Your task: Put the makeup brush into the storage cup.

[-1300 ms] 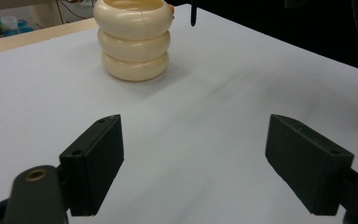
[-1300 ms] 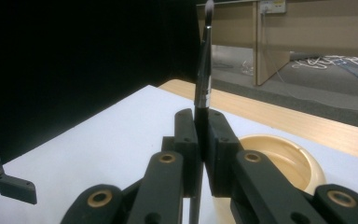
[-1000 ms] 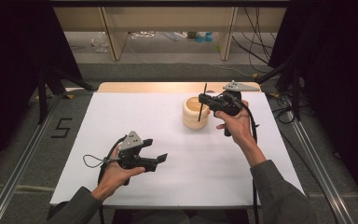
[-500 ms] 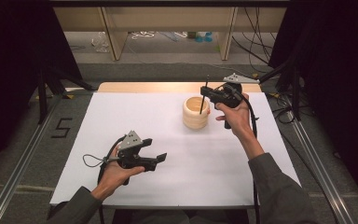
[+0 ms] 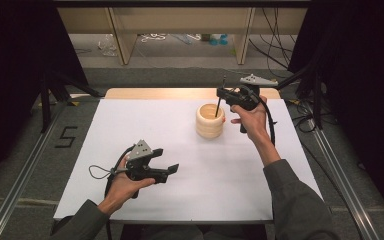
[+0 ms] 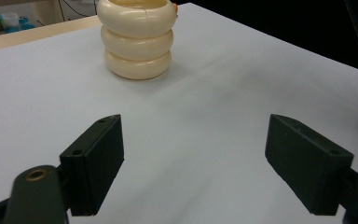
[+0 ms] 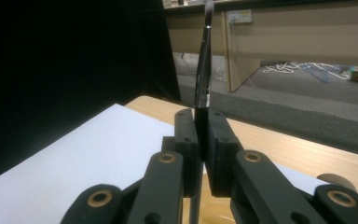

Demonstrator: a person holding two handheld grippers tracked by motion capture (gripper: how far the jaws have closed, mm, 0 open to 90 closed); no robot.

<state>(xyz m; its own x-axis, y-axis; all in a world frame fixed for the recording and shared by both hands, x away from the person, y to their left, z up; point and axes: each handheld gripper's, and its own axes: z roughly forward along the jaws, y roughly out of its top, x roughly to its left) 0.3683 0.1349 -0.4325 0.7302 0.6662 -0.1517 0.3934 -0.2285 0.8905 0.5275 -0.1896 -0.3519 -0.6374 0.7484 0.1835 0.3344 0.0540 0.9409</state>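
Observation:
A cream ribbed cup stands on the white table top, right of the middle and toward the far side. My right gripper hovers just above and behind the cup, shut on a thin black brush. The brush stands nearly upright, its lower end dipping into the cup's mouth. In the right gripper view the brush rises from between the closed jaws of the right gripper. My left gripper is near the front left, open and holding nothing. In the left gripper view the cup lies ahead of the left gripper.
A strip of bare wood runs along the table's far edge. Beyond it stand wooden shelf legs and loose cables on the floor. Metal rails flank the table, and dark curtains close off both sides.
My right gripper has moved a little toward the table's far edge with the brush still in it. The left gripper has stayed put.

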